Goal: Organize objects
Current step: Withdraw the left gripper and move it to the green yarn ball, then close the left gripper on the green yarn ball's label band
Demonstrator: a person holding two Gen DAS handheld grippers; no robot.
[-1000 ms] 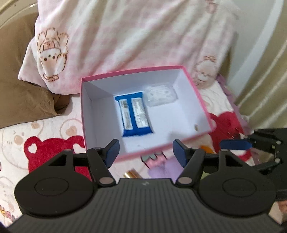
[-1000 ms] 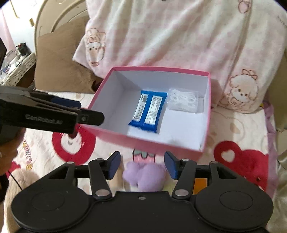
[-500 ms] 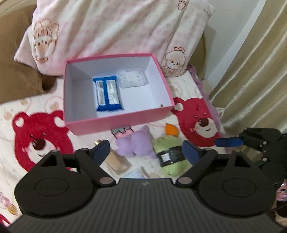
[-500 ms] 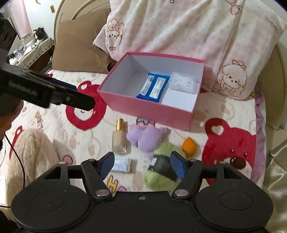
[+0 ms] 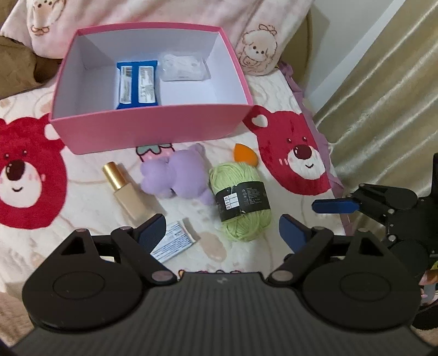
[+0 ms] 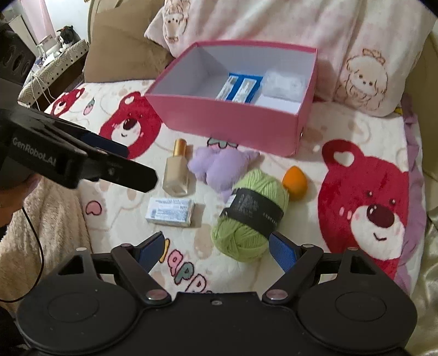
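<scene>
An open pink box [image 5: 153,128] [image 6: 232,123] stands on the bed with a blue packet [image 5: 138,85] and a clear packet [image 5: 183,69] inside. In front of it lie a foundation bottle [image 5: 128,195], a purple plush [image 5: 178,178], a green yarn ball [image 5: 241,200] [image 6: 246,219], an orange sponge [image 5: 245,157] and a small white carton [image 6: 171,212]. My left gripper [image 5: 221,230] hovers open above the carton and yarn, holding nothing. My right gripper [image 6: 216,243] hangs over the yarn's near side, its jaws opening, pads clear of it.
A pink pillow [image 5: 164,13] and a brown cushion [image 6: 120,57] lie behind the box. A beige curtain [image 5: 383,109] hangs along the right edge of the bed. A fluffy beige throw [image 6: 41,232] lies on the left. Red bears [image 6: 369,208] are printed on the blanket.
Both grippers have drawn back from the box and sunk toward the bed. Their jaws have spread wider. The loose items in front of the box have come into view.
</scene>
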